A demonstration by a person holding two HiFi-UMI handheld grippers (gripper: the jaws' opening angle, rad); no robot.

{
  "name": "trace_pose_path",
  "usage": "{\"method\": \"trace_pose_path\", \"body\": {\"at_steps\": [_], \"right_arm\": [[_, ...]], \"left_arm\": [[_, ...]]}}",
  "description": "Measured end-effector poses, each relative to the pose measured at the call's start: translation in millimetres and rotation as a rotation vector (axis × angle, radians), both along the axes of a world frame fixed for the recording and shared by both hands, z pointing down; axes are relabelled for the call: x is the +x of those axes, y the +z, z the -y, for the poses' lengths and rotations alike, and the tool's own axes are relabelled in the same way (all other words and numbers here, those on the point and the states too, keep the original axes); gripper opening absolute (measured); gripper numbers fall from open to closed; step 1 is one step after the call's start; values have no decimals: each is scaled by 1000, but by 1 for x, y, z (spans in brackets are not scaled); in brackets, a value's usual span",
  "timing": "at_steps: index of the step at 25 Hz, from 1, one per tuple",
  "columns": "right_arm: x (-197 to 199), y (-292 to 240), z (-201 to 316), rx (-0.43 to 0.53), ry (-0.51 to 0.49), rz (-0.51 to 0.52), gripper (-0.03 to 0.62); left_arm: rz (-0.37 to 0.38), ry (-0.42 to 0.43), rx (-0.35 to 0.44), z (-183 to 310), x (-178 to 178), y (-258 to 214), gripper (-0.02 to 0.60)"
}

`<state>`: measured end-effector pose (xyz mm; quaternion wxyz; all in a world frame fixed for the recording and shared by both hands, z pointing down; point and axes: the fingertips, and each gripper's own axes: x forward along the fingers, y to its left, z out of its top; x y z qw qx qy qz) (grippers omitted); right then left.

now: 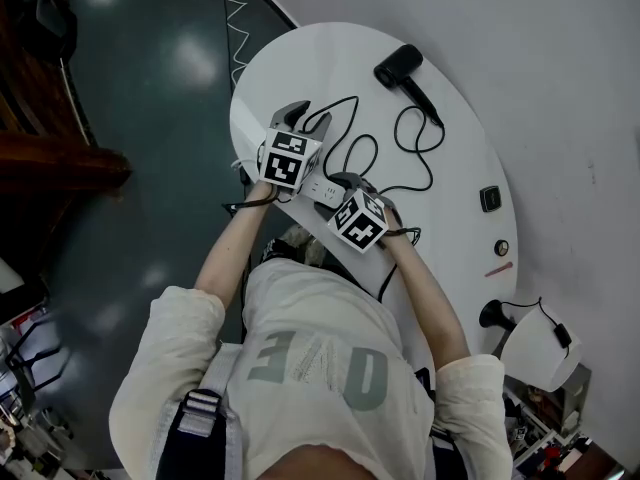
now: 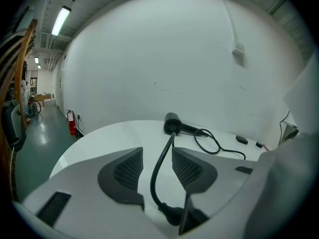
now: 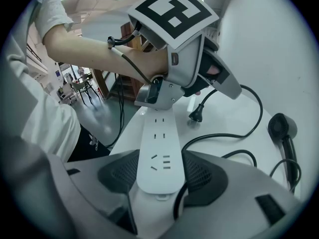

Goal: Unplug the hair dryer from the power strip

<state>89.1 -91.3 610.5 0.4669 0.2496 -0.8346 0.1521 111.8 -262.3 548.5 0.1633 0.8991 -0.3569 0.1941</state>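
Note:
The black hair dryer (image 1: 400, 68) lies at the far side of the white round table (image 1: 300, 58), and its cord (image 1: 415, 138) loops back toward me. In the left gripper view the dryer (image 2: 174, 124) is straight ahead. My left gripper (image 2: 157, 156) is open; the cord (image 2: 160, 171) runs between its jaws untouched, and the black plug (image 2: 174, 214) sits near their base. The right gripper view shows that plug (image 3: 196, 114) free of the white power strip (image 3: 159, 148), just under the left gripper (image 3: 199, 78). My right gripper (image 3: 159, 156) is shut on the strip's near end.
A small black box (image 1: 490, 198), a round knob (image 1: 501, 248) and a red pen (image 1: 498, 268) lie at the table's right edge. The white wall stands behind the table. A zigzag cable (image 1: 237, 28) hangs off the far left edge, over dark floor.

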Motion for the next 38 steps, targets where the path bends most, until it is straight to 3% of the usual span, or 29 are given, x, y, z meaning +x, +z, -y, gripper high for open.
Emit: {"method": "trace_pose_path", "body": {"at_steps": [16, 25, 26, 27, 28, 29, 33, 38], "right_arm": [[0, 1, 1, 8, 22, 3, 265], [1, 0, -1, -9, 26, 29, 277], [2, -2, -1, -8, 42, 44, 289], [3, -6, 0, 0, 63, 62, 296], [5, -12, 3, 14, 85, 86, 296], [8, -22, 8, 33, 110, 115, 296], [27, -80, 41, 155, 261, 258, 296], [73, -199, 88, 488, 555, 465, 295]], "left_arm": [[-9, 40, 15, -27, 11, -14, 204], [-119, 27, 156, -12, 12, -99, 200], [-128, 24, 174, -13, 10, -110, 191], [-129, 17, 202, -13, 8, -121, 130], [-126, 8, 234, -14, 5, -131, 44], [-124, 2, 263, -15, 3, -141, 6], [-202, -8, 308, -22, -1, -179, 6], [-274, -26, 385, -33, -3, -228, 6]]}}
